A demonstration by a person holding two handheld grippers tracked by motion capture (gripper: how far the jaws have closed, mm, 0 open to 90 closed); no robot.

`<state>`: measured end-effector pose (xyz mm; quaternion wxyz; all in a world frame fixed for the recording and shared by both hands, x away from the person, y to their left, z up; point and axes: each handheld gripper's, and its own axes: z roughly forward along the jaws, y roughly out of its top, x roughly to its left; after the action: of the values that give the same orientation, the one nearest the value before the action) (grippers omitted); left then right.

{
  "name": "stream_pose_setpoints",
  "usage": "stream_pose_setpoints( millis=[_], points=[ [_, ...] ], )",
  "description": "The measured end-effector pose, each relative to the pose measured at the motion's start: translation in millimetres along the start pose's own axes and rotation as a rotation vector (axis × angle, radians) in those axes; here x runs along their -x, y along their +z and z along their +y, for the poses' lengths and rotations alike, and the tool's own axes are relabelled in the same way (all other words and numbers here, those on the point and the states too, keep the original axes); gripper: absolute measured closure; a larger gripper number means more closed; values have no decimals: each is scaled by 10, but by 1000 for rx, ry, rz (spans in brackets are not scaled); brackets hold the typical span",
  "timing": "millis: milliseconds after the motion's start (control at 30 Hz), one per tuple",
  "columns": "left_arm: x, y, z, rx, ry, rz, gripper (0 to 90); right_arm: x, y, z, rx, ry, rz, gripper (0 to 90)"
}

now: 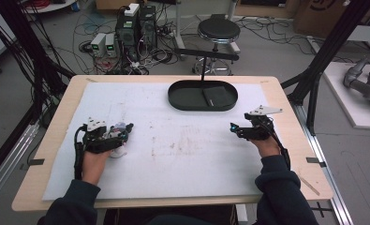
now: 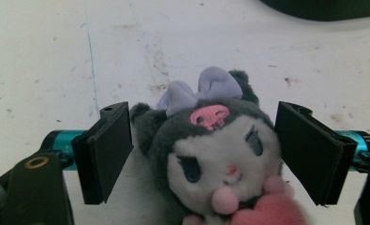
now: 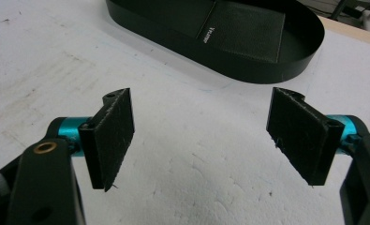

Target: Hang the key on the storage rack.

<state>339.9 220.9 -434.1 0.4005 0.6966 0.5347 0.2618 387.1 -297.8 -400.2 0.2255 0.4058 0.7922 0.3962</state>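
A plush toy with a grey hood, a lilac bow and a white face lies on the white mat at the left. In the left gripper view the plush toy sits between the two black pads, holding a pink heart; the pads stand beside its head without squeezing it, so my left gripper is open. From above, the left gripper points right over the toy. My right gripper hovers at the right of the mat, pointing left. Its jaws stand wide apart over bare mat, and the right gripper holds nothing.
A black oval tray with a flat dark insert stands at the back centre; its wall lies just beyond the right gripper. The stained white mat covers most of the wooden table. A stool stands behind.
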Motion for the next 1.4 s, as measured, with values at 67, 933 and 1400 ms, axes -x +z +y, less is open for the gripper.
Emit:
stream_pose_setpoints(
  millis=[67,933,1400],
  points=[
    [53,69,-25,-26,17,-10,200,3,6,-2,-3,3,2,239],
    [92,117,-2,-116,163,136,209,14,9,-13,-8,5,13,245],
    [160,-96,228,84,225,-215,375,15,-1,-13,-3,12,12,246]
  ],
)
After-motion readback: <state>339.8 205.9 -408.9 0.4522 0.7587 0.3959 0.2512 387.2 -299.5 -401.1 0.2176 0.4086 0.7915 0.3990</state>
